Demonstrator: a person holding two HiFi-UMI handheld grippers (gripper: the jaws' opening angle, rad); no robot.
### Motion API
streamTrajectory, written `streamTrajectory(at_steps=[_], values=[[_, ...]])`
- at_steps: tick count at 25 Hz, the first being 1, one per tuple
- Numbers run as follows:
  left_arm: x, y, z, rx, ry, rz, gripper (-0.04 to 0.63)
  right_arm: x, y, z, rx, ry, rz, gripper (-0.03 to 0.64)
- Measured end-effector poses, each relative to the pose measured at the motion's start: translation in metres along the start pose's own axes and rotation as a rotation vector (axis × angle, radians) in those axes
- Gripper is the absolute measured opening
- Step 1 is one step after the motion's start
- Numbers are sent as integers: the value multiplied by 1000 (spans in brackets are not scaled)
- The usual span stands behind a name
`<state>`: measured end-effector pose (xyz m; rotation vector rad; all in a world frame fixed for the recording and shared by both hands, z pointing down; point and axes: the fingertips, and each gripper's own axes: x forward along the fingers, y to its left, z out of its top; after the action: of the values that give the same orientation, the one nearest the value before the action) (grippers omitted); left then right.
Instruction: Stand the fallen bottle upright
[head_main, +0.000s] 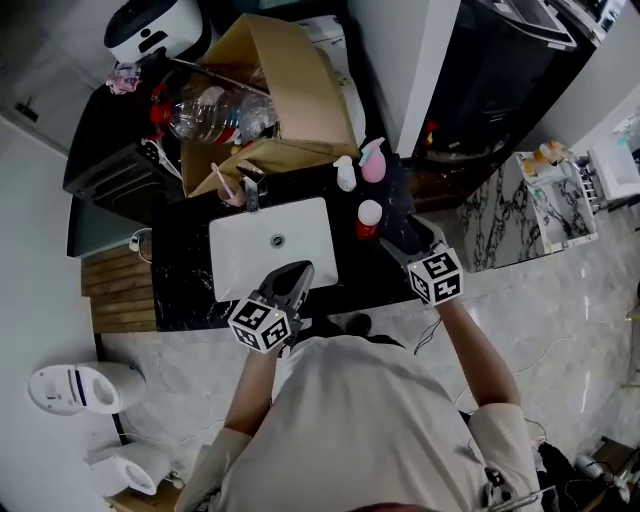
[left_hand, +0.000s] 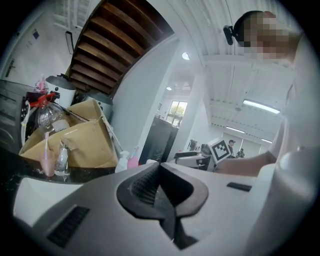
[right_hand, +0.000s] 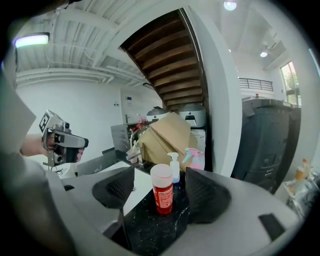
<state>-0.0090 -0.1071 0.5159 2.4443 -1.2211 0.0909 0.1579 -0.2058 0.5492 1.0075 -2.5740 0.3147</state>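
Note:
A small red bottle (head_main: 368, 217) with a white cap stands upright on the black counter (head_main: 182, 268), right of the sink. In the right gripper view the same bottle (right_hand: 162, 193) stands a little ahead of the jaws, apart from both pads. My right gripper (head_main: 397, 229) is open and holds nothing. It hovers just to the right of the bottle, on the near side. My left gripper (head_main: 297, 273) hangs over the front edge of the sink. Its jaws (left_hand: 161, 168) are shut with nothing between them.
A white sink basin (head_main: 272, 248) with a faucet (head_main: 250, 188) fills the middle of the counter. Behind it stand a white pump bottle (head_main: 345, 175), a pink spray bottle (head_main: 373, 160) and an open cardboard box (head_main: 295, 90) holding a clear plastic bottle (head_main: 205, 115).

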Motion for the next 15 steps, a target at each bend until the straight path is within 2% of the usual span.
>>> streamTrajectory(at_steps=[6, 9, 15], values=[[-5, -1, 11, 43, 0, -22, 8, -32, 7, 11, 44, -18, -48, 312], [-11, -1, 17, 67, 1, -33, 8, -47, 14, 18, 49, -35, -77, 229], [-31, -1, 34, 114, 5, -69, 8, -72, 38, 33, 67, -59, -124, 175]])
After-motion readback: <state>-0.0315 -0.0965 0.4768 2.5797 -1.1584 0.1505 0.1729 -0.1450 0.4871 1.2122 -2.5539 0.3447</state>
